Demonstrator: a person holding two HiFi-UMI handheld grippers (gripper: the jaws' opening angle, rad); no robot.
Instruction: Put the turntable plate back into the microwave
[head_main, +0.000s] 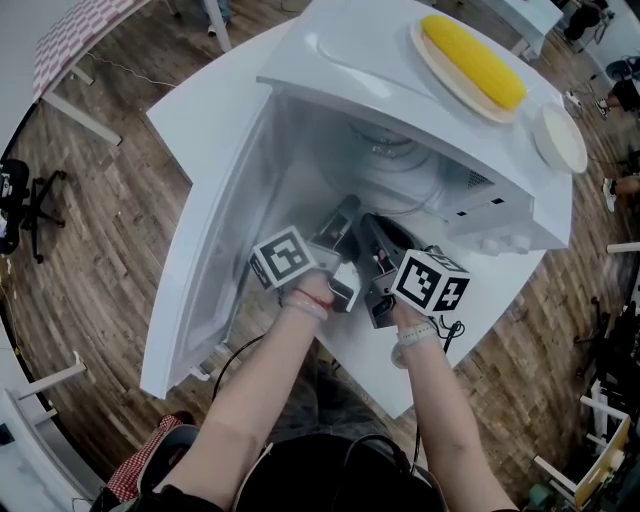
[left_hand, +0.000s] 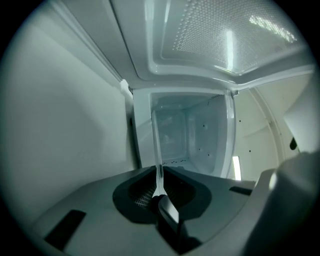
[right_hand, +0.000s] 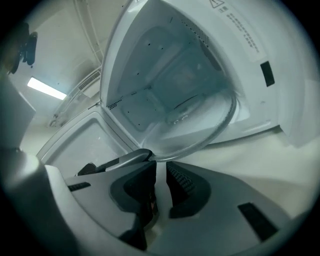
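The clear glass turntable plate (head_main: 397, 172) is held tilted in the mouth of the white microwave (head_main: 400, 90), part way into the cavity. My left gripper (head_main: 343, 222) is shut on its near rim; in the left gripper view the plate (left_hand: 158, 145) shows edge-on as a thin line running into the jaws of the left gripper (left_hand: 159, 189). My right gripper (head_main: 386, 240) grips the rim close beside it. In the right gripper view the plate (right_hand: 200, 125) arcs across the cavity, and its edge sits between the nearly closed pads of the right gripper (right_hand: 160, 172).
The microwave door (head_main: 215, 235) hangs open to the left. On top of the microwave lies a corn cob (head_main: 472, 58) on a plate, with a small white dish (head_main: 560, 138) to its right. The microwave stands on a white table (head_main: 440, 320) over a wooden floor.
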